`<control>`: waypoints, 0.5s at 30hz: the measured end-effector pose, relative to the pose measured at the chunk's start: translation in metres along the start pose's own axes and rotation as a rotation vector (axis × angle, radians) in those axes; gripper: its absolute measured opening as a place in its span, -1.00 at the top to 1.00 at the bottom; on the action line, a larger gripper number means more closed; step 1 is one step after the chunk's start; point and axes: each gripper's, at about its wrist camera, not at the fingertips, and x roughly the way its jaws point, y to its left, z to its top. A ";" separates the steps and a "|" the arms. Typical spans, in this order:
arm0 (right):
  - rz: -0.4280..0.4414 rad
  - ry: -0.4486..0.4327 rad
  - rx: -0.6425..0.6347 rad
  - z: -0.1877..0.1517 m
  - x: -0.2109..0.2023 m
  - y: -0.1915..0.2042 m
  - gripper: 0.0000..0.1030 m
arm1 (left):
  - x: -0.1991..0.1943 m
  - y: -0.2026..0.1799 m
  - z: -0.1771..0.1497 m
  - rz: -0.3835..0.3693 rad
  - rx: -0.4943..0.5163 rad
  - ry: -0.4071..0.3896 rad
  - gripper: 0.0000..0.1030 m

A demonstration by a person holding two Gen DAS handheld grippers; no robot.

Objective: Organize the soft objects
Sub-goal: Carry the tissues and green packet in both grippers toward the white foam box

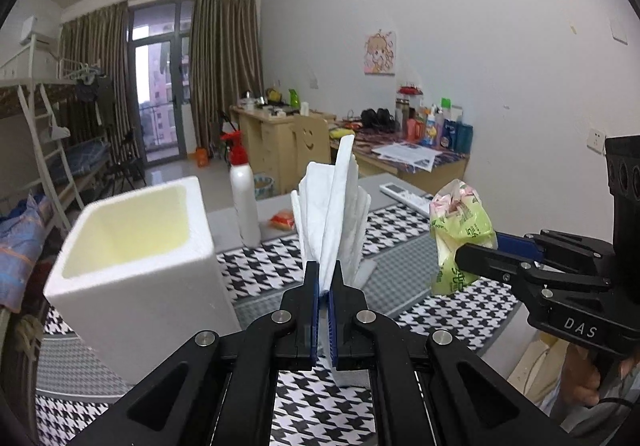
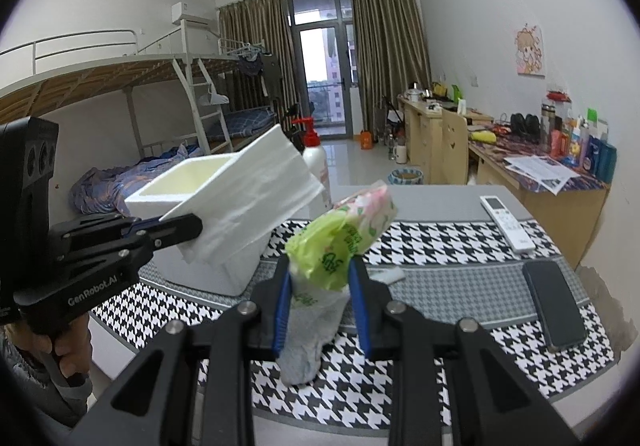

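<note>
Houndstooth cloth covered the counter [image 2: 460, 278]. We found the left hand-held gripper [image 1: 325, 286] clamped on white tissues [image 1: 332, 213], the right hand-held gripper [image 2: 320, 278] clamped on a tissue pack [image 2: 344, 234], mid-frame. Next, we judged: lowering both into the foam box [image 1: 132, 246].

My left gripper [image 1: 325, 288] points forward and slightly up, its blue-padded jaws pressed almost together with only a thin sliver between them — clamped on what it carries. From the right wrist view I see that same unit from the side, raised above the surface, with my left hand [image 2: 66, 350] wrapped around its handle low at the frame edge. My right gripper [image 2: 320, 282] sits lower and level, jaws partly apart but squeezing inward on their load — the blue pads [image 2: 282, 302] bite into it. In the left wrist view, my right hand [image 1: 588, 382] grips the trigger handle.
</note>
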 end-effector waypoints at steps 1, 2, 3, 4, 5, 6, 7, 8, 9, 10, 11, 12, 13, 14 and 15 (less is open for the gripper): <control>0.002 -0.006 -0.004 0.002 0.000 0.001 0.38 | -0.001 0.001 0.002 0.002 -0.001 -0.007 0.93; 0.003 -0.010 -0.006 0.004 0.000 0.002 0.38 | -0.003 0.003 0.003 0.006 -0.002 -0.015 0.93; 0.007 -0.016 -0.011 0.007 0.001 0.004 0.38 | -0.004 0.004 0.005 0.013 -0.003 -0.022 0.93; 0.009 -0.020 -0.014 0.008 0.000 0.007 0.38 | -0.005 0.005 0.007 0.018 -0.002 -0.028 0.93; 0.010 -0.026 -0.017 0.010 0.000 0.008 0.38 | -0.006 0.006 0.008 0.023 -0.001 -0.034 0.93; 0.011 -0.031 -0.021 0.011 0.000 0.009 0.38 | -0.007 0.007 0.010 0.032 0.001 -0.043 0.93; 0.013 -0.039 -0.024 0.013 0.000 0.011 0.38 | -0.007 0.007 0.011 0.038 0.004 -0.051 0.93; 0.015 -0.046 -0.027 0.015 0.000 0.012 0.38 | -0.006 0.008 0.012 0.043 0.004 -0.057 0.93; 0.015 -0.051 -0.029 0.017 0.001 0.013 0.38 | -0.006 0.009 0.013 0.046 0.002 -0.059 0.93; 0.016 -0.055 -0.031 0.018 0.001 0.014 0.38 | -0.005 0.011 0.014 0.045 -0.001 -0.059 0.93; 0.018 -0.060 -0.032 0.020 0.001 0.015 0.38 | -0.005 0.012 0.014 0.041 -0.004 -0.061 0.93; 0.020 -0.063 -0.032 0.021 0.001 0.015 0.38 | -0.005 0.014 0.015 0.040 -0.009 -0.062 0.93; 0.021 -0.064 -0.033 0.022 0.002 0.015 0.38 | -0.005 0.015 0.017 0.042 -0.012 -0.065 0.93; 0.024 -0.066 -0.035 0.024 0.003 0.016 0.38 | -0.006 0.017 0.017 0.045 -0.015 -0.069 0.93; 0.027 -0.068 -0.036 0.024 0.003 0.016 0.38 | -0.007 0.018 0.018 0.046 -0.016 -0.073 0.93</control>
